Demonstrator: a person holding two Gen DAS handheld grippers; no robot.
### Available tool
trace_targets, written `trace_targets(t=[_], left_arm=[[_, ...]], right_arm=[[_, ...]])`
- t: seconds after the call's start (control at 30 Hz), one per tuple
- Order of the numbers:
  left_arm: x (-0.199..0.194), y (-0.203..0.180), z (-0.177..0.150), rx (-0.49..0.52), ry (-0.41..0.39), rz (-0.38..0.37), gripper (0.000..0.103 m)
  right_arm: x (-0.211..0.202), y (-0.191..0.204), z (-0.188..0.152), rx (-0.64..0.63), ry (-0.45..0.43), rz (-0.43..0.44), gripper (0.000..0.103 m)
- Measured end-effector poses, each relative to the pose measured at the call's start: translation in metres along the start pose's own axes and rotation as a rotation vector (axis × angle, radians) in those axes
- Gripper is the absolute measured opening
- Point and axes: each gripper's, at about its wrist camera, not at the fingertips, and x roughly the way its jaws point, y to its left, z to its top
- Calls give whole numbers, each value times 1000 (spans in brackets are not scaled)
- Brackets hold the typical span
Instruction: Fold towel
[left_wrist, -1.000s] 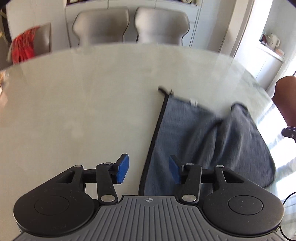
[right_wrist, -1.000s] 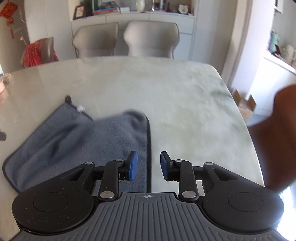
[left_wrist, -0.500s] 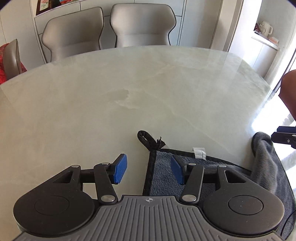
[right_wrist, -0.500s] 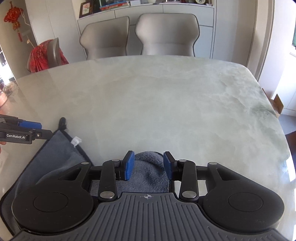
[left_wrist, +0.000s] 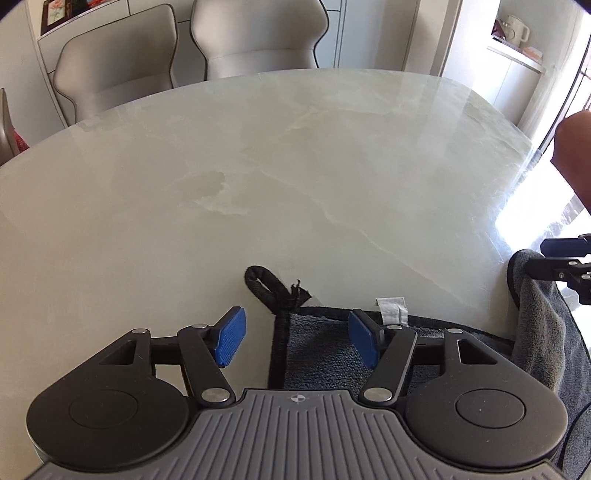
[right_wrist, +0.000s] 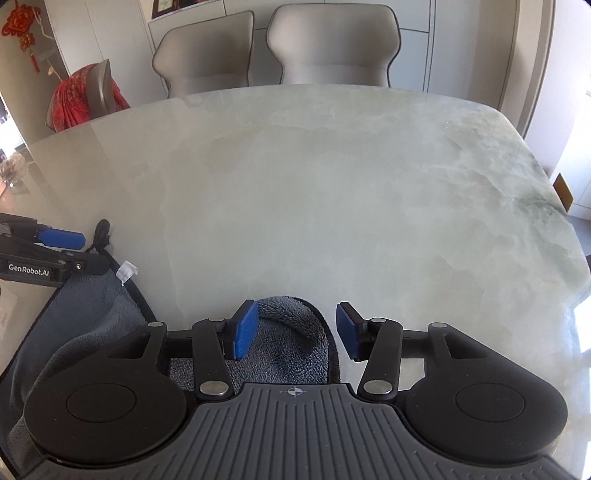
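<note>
We have both grippers down at the towel's far edge on the worktop now. The left gripper has just spread over the loop corner, the right gripper over the other; neither pinches yet, so grasping comes next.

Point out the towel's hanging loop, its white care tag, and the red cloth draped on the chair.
hanging loop (left_wrist: 266, 286): left wrist view, on the black cord's loop at the towel's corner.
white care tag (left_wrist: 391, 309): left wrist view, middle of the tag.
red cloth (right_wrist: 74, 98): right wrist view, on the fabric over the chair back.
</note>
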Motion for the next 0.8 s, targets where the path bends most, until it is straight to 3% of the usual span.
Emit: trace_targets(t=[0.17, 0.2, 0.23, 0.3, 0.4, 0.6, 0.8], left_arm=[[3, 2, 2, -10, 4, -15, 61], [2, 2, 2, -1, 0, -28, 47], [0, 1, 2, 7, -5, -48, 29], [-2, 2, 2, -6, -1, -92, 13], [-8, 7, 0, -36, -19, -88, 10], [-37, 40, 13, -121, -129, 3, 9], [-56, 76, 29, -209, -219, 64, 10]], right_arm=[[4, -1, 1, 5, 17, 52, 48], [4, -2, 1, 7, 18, 70, 44], [4, -2, 0, 8, 20, 89, 30], [0, -1, -2, 3, 7, 138, 11], [-18, -2, -2, 17, -63, 160, 10], [-54, -25, 18, 79, -198, 77, 10], [-49, -45, 31, 108, -200, -29, 11]])
